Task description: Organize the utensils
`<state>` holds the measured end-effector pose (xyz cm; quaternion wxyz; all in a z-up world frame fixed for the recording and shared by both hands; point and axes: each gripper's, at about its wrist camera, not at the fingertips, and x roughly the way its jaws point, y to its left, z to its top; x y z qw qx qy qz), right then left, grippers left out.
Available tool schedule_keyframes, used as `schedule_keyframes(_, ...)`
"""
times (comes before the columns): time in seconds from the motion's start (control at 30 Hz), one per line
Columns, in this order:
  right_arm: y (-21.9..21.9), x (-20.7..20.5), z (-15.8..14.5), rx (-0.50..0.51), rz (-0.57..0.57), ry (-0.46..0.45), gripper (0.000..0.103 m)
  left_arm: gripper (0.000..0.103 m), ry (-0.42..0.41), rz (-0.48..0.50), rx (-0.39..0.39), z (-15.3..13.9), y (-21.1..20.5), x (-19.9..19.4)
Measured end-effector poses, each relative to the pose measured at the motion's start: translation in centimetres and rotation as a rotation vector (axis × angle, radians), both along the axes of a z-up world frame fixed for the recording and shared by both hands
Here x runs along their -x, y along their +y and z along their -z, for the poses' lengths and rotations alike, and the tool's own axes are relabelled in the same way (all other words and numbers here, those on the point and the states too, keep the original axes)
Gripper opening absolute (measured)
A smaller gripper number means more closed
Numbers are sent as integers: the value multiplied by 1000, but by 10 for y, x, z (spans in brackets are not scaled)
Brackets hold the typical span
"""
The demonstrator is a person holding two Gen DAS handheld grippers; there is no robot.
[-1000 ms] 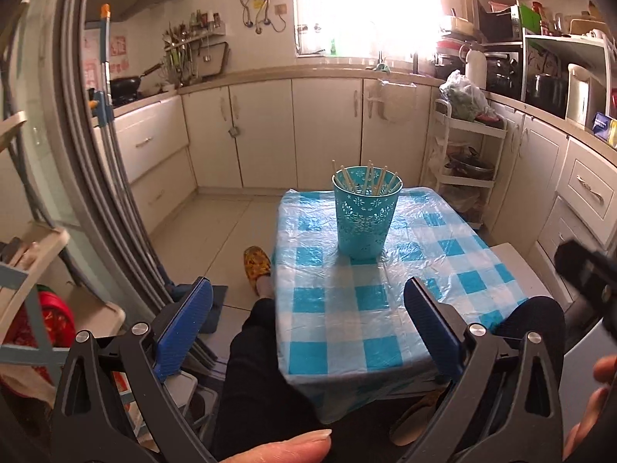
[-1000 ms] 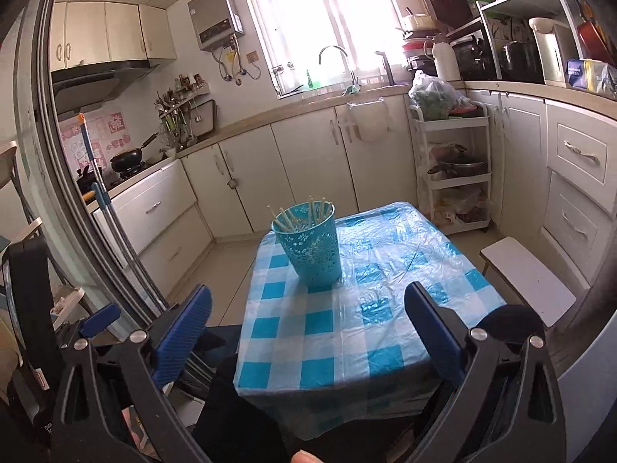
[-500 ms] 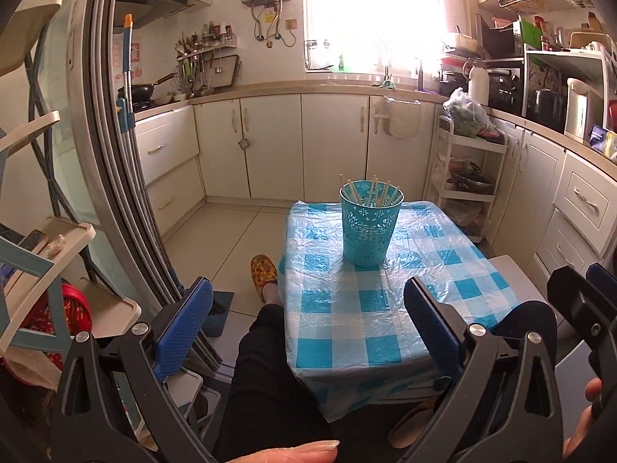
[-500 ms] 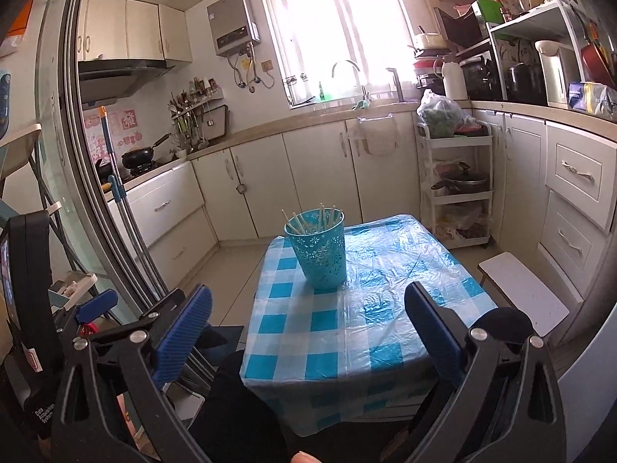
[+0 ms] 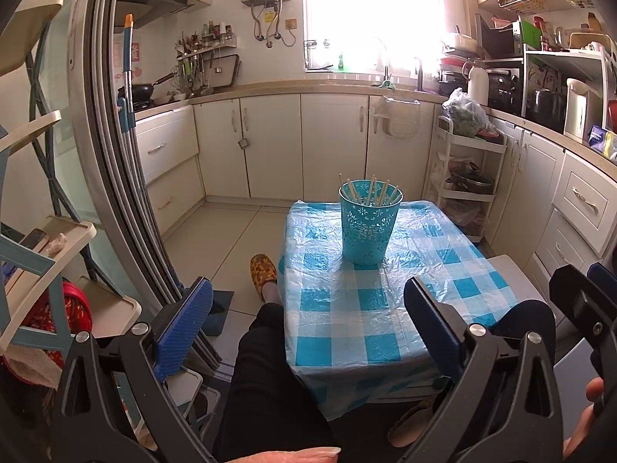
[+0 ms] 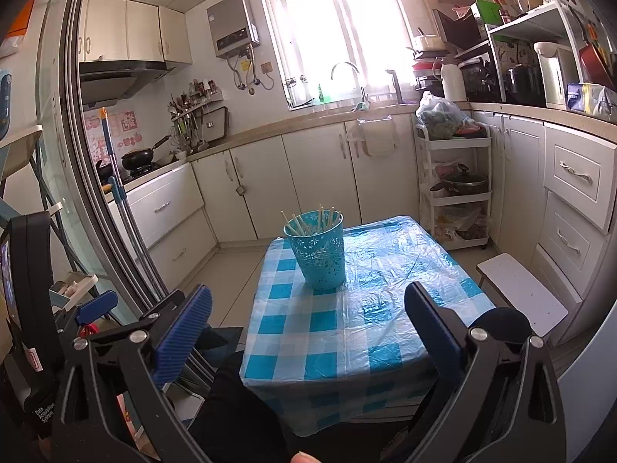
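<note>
A turquoise perforated holder stands on the far half of a small table with a blue-and-white checked cloth. Several pale chopsticks stand in it. It also shows in the right wrist view, with the chopsticks and the cloth. My left gripper is open and empty, held back from the near table edge. My right gripper is open and empty, also short of the table; part of it shows at the right of the left wrist view.
The person's dark-trousered legs sit at the near table edge, one foot in a yellow slipper. A sliding door frame and shelf rack stand left. A white trolley, cabinets and a white stool stand right.
Both grippers have drawn back and risen away from the table, so the holder looks smaller and farther. Both have stayed open and empty.
</note>
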<state>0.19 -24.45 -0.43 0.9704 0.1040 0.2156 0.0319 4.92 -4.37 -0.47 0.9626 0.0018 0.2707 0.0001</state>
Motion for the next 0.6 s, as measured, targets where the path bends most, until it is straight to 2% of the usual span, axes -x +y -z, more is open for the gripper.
schedule_keyframes(0.6,2,1,-1,4,-2,-2,96,95,-3,1,1,-1,1,1)
